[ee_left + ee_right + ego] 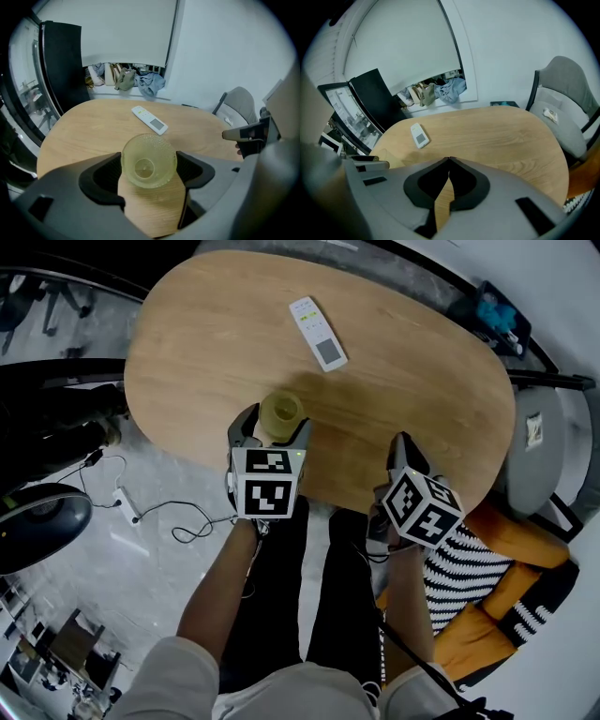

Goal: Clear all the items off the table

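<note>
Oval wooden table (pixel 422 409) carrying two items, both hand-held grippers at its near edge.
Left gripper (pixel 272 430) has its jaws spread wide; the right gripper (pixel 404 448), further right along that edge, is clenched on nothing. A white remote (pixel 318 333) lies flat towards the far edge. A yellow-green glass cup (pixel 280 413) stands upright by the near edge, between the left jaws, unsqueezed.

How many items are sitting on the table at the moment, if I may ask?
2. A yellowish cup stands by the near edge of the table, between the open jaws of the left gripper; a white remote lies farther back. Nothing appears hidden.
</note>
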The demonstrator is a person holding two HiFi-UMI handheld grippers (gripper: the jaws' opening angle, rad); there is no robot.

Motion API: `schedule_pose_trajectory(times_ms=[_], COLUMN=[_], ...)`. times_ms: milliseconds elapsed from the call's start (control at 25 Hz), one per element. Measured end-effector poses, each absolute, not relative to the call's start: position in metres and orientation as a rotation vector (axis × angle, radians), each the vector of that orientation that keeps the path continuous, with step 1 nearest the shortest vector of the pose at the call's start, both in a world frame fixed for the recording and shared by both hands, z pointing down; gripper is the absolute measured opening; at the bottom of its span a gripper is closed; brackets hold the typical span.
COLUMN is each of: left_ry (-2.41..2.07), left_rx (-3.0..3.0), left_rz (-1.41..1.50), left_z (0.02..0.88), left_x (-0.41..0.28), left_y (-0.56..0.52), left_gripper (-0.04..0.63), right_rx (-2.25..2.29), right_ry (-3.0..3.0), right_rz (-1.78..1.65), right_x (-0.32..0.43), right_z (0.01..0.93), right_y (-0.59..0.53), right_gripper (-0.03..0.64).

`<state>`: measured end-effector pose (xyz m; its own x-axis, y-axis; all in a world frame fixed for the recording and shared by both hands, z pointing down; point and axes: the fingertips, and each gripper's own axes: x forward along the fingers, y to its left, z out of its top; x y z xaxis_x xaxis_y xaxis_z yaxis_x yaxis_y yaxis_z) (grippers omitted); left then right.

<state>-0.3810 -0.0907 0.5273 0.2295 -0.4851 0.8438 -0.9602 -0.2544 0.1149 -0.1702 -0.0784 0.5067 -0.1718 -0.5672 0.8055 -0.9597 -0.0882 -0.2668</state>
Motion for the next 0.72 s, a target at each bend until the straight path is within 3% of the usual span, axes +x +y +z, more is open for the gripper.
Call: schedule_pose_trajectory(times_ms=[720], left_ry=[-1.202], left_rx=[1.966], left_rz=[0.974], left_z=[0.515], left_x=[-0.304], left_y=[-0.094], left_gripper=[0.365], right_rx=[1.843], right_ry=[-1.657], right_rz=[1.248], right_x=[-0.094], right_z=[0.499], right_y=[-0.056], right_gripper=[0.025])
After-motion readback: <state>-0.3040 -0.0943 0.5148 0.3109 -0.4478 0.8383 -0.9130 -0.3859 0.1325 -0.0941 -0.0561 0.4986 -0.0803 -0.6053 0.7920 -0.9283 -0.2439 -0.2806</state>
